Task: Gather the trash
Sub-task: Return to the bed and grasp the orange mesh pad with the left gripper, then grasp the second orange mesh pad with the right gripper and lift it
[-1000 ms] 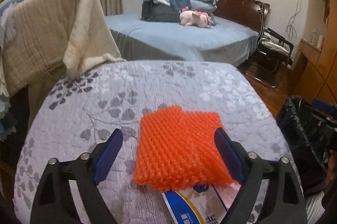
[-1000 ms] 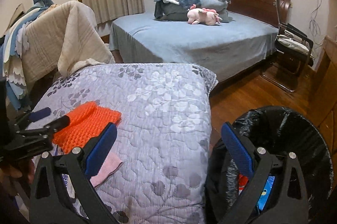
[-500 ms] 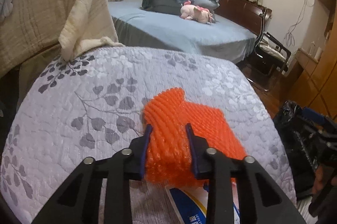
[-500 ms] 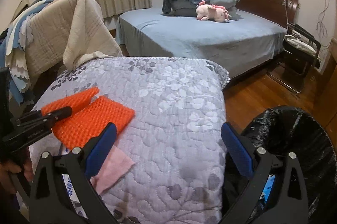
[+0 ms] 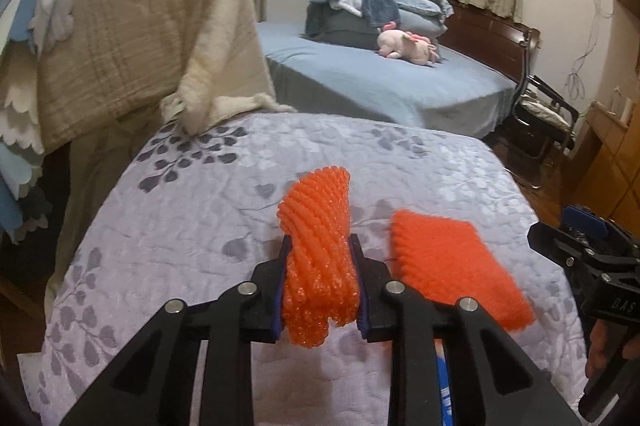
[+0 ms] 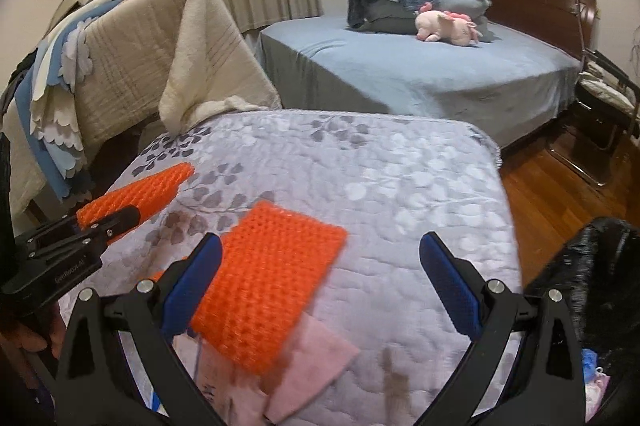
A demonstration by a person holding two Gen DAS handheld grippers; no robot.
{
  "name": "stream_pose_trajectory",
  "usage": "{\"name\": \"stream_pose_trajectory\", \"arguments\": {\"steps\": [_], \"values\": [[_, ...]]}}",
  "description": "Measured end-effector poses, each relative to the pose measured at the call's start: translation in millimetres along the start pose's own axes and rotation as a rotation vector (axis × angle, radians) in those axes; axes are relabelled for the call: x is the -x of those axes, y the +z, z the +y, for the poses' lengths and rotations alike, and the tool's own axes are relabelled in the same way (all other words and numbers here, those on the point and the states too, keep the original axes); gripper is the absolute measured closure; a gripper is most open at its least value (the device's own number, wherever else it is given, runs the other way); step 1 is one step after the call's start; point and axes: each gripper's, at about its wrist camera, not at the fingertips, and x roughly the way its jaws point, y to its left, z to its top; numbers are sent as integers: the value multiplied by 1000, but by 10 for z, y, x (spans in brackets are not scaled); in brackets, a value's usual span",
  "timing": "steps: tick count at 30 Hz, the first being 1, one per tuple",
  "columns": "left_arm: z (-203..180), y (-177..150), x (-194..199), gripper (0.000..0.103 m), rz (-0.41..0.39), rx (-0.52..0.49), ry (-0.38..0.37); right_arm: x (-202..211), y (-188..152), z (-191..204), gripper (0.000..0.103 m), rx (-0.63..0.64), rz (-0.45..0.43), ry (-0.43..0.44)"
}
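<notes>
Left wrist view: the left gripper (image 5: 319,266) reaches over a bed-like surface covered by a lilac quilt (image 5: 192,226) printed with grey leaves; its jaws are closing, and the blue pads already squeeze a bunched orange foam net (image 5: 318,242) between them, so the net stands up on edge above the quilt; just to the right lies a second orange foam net (image 5: 452,266), flat and slightly blurred, apart from the first; a strip of blue-and-white packaging (image 5: 444,382) peeks out behind the right finger; at the far right edge the right gripper (image 5: 588,250) enters the view, with part of a hand (image 5: 604,350) below it; a beige blanket (image 5: 140,38) hangs at the left, and a blue bed (image 5: 380,82) with a pink plush toy (image 5: 408,46) sits behind.

Right wrist view: the right gripper (image 6: 320,282) hovers with its jaws spread wide, nothing pressed between the blue pads; the flat orange net (image 6: 268,282) lies on the quilt (image 6: 400,194) just beside the left pad, partly covering a pink sheet (image 6: 316,366); at the left, the other gripper (image 6: 108,222) pinches its orange net (image 6: 140,192), raised off the quilt; a bin lined with a black bag (image 6: 580,278) stands at the right, beside the quilt's edge, with bits of litter (image 6: 592,374) inside.
</notes>
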Motion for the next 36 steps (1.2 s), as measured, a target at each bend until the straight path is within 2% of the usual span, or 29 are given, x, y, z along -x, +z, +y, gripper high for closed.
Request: {"name": "stream_pose_trajectory", "arguments": {"steps": [8,11,14,17,19,20,21,22,25,26,29,32,34,36], "values": [[172,-87,-16,77,-6,7,31,-270,-105,178,8,26,53,-11],[220,-104,-21,77,-5,16,35,-349,-159,192,17,23,77,-2],[254,-121,-14,77,-7,14,40,-402,-190,199,19,7,98,14],[279,-133,-10,77,-6,21,41,-442,-204,210,34,-16,124,65],[291,-137,-6,77,-4,25,41,-462,-203,207,49,-42,142,110],[292,-137,-5,77,-4,26,40,-463,-199,212,52,-46,146,123],[293,-137,-1,77,-4,27,40,-456,-193,221,60,-44,146,128],[293,-136,-3,77,-4,27,40,-448,-187,238,79,-34,148,143],[277,-134,4,77,-4,25,40,-414,-164,289,98,-7,148,158],[266,-130,12,77,-5,23,40,-399,-151,301,100,1,145,160],[230,-109,41,77,-12,16,37,-335,-113,296,101,7,135,158],[194,-81,68,77,-19,8,33,-279,-85,208,92,-19,128,134],[173,-74,78,77,-23,6,32,-268,-84,143,73,-32,130,112],[162,-74,75,77,-23,5,33,-294,-94,87,62,-39,134,79]]}}
